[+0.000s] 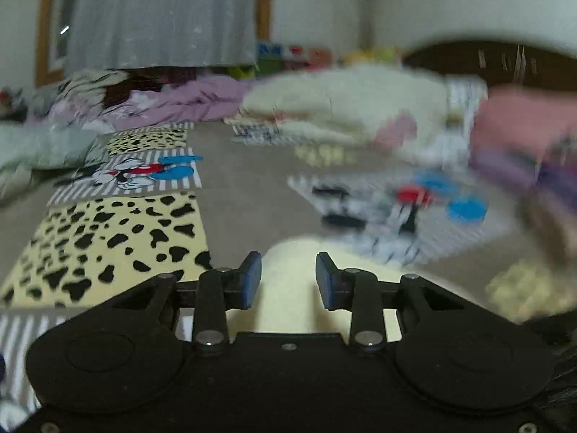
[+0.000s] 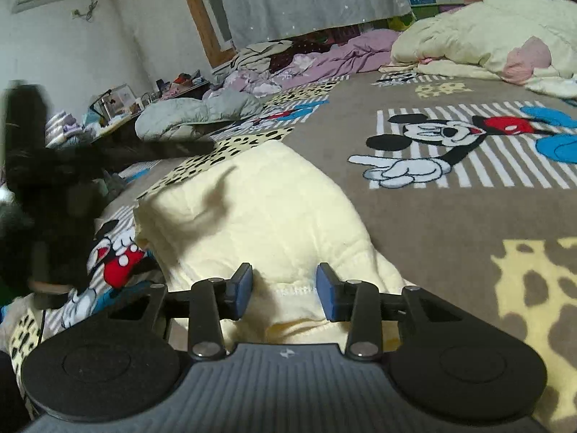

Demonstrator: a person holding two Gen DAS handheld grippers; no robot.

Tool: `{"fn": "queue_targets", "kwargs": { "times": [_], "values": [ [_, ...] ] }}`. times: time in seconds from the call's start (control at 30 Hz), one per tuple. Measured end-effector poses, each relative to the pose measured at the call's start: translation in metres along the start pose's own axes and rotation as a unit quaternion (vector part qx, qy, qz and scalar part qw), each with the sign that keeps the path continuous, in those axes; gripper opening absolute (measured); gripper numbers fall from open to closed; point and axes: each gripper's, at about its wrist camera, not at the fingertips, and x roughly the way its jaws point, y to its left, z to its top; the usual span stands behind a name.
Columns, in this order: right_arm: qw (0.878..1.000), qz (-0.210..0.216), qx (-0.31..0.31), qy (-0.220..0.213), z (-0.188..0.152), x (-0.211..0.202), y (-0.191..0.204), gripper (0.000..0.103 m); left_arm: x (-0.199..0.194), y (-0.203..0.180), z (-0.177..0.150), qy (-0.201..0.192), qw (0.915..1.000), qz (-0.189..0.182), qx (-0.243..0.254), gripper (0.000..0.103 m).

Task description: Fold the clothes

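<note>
Both tongs gape: left tongs, right tongs over yellow garment, lengthwise away toward far-left.

Pale yellow garment: soft quilted cloth, matt. Bed blanket: fuzzy printed fleece. Right hand-held gripper: matt black plastic, blue pads.

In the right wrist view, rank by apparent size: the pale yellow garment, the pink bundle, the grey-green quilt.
1. Pale yellow garment, though it's nearest the camera.
2. Grey-green quilt.
3. Pink bundle, smallest and farthest.
</note>
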Motion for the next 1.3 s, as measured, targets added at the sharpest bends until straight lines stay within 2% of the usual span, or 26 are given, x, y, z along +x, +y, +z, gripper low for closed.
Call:
{"fn": "queue_targets", "kwargs": {
  "times": [0.07, 0.13, 0.27, 0.4, 0.43, 0.5, 0.53, 0.6, 0.67, 0.7, 0.77, 0.83, 0.9, 0.93, 0.97, 1.03, 1.1, 1.13, 1.17, 1.23, 1.3],
  "values": [
    [1.000, 0.003, 0.001, 0.000, -0.003, 0.000, -0.001, 0.039, 0.018, -0.007, -0.021, 0.019, 0.9987, 0.017, 0.044, 0.031],
    [1.000, 0.007, 0.002, -0.001, -0.005, 0.000, -0.001, 0.039, 0.022, -0.015, -0.027, 0.024, 0.9968, 0.035, 0.068, 0.031],
    [1.000, 0.010, 0.000, -0.003, -0.010, -0.001, -0.001, 0.039, 0.023, -0.013, -0.022, 0.032, 0.9970, 0.036, 0.060, 0.031],
    [1.000, -0.009, -0.009, -0.009, -0.015, -0.009, 0.007, 0.039, 0.015, -0.018, -0.023, 0.055, 0.9948, 0.037, 0.077, 0.032],
    [1.000, -0.017, -0.012, -0.016, -0.017, -0.015, 0.011, 0.039, 0.009, -0.017, -0.018, 0.064, 0.9945, 0.032, 0.077, 0.033],
    [0.999, -0.029, -0.003, -0.030, -0.021, -0.030, 0.017, 0.042, -0.007, -0.006, -0.017, 0.069, 0.9962, 0.017, 0.051, 0.048],
    [0.999, -0.032, 0.019, -0.040, -0.026, -0.042, 0.017, 0.047, -0.015, 0.003, -0.016, 0.064, 0.9975, 0.010, 0.029, 0.057],
    [0.995, -0.026, 0.074, -0.057, -0.037, -0.063, 0.010, 0.061, -0.031, 0.023, -0.012, 0.056, 0.9982, -0.004, -0.020, 0.057],
    [0.988, 0.004, 0.140, -0.065, -0.046, -0.077, -0.003, 0.082, -0.041, 0.051, -0.011, 0.053, 0.9948, -0.015, -0.085, 0.059],
    [0.982, 0.024, 0.174, -0.064, -0.051, -0.080, -0.012, 0.085, -0.043, 0.066, -0.013, 0.057, 0.9903, -0.026, -0.124, 0.061],
    [0.968, 0.049, 0.241, -0.046, -0.061, -0.077, -0.030, 0.088, -0.041, 0.094, -0.021, 0.076, 0.9745, -0.047, -0.206, 0.067],
    [0.950, 0.063, 0.304, -0.046, -0.069, -0.075, -0.044, 0.088, -0.033, 0.118, -0.036, 0.097, 0.9532, -0.065, -0.279, 0.067],
    [0.930, 0.081, 0.354, -0.059, -0.071, -0.075, -0.053, 0.094, -0.025, 0.134, -0.051, 0.114, 0.9326, -0.082, -0.333, 0.067],
    [0.920, 0.091, 0.376, -0.066, -0.070, -0.073, -0.056, 0.101, -0.021, 0.139, -0.058, 0.120, 0.9225, -0.095, -0.354, 0.070],
    [0.913, 0.096, 0.391, -0.070, -0.070, -0.069, -0.056, 0.103, -0.020, 0.141, -0.063, 0.122, 0.9154, -0.104, -0.369, 0.073],
    [0.908, 0.093, 0.404, -0.064, -0.065, -0.056, -0.050, 0.103, -0.027, 0.135, -0.066, 0.118, 0.9127, -0.107, -0.376, 0.074],
    [0.919, 0.069, 0.384, -0.061, -0.058, -0.040, -0.035, 0.102, -0.034, 0.129, -0.069, 0.113, 0.9098, -0.110, -0.384, 0.074],
    [0.922, 0.059, 0.377, -0.063, -0.056, -0.032, -0.030, 0.096, -0.037, 0.127, -0.070, 0.111, 0.9084, -0.112, -0.387, 0.068],
    [0.919, 0.058, 0.384, -0.067, -0.059, -0.025, -0.030, 0.072, -0.041, 0.124, -0.072, 0.108, 0.9069, -0.114, -0.391, 0.054],
    [0.913, 0.056, 0.398, -0.074, -0.065, -0.011, -0.029, 0.034, -0.047, 0.118, -0.074, 0.104, 0.9038, -0.117, -0.398, 0.044],
    [0.913, 0.054, 0.397, -0.083, -0.068, -0.010, -0.026, 0.030, -0.054, 0.112, -0.077, 0.099, 0.9007, -0.120, -0.406, 0.037]
  ]
}}
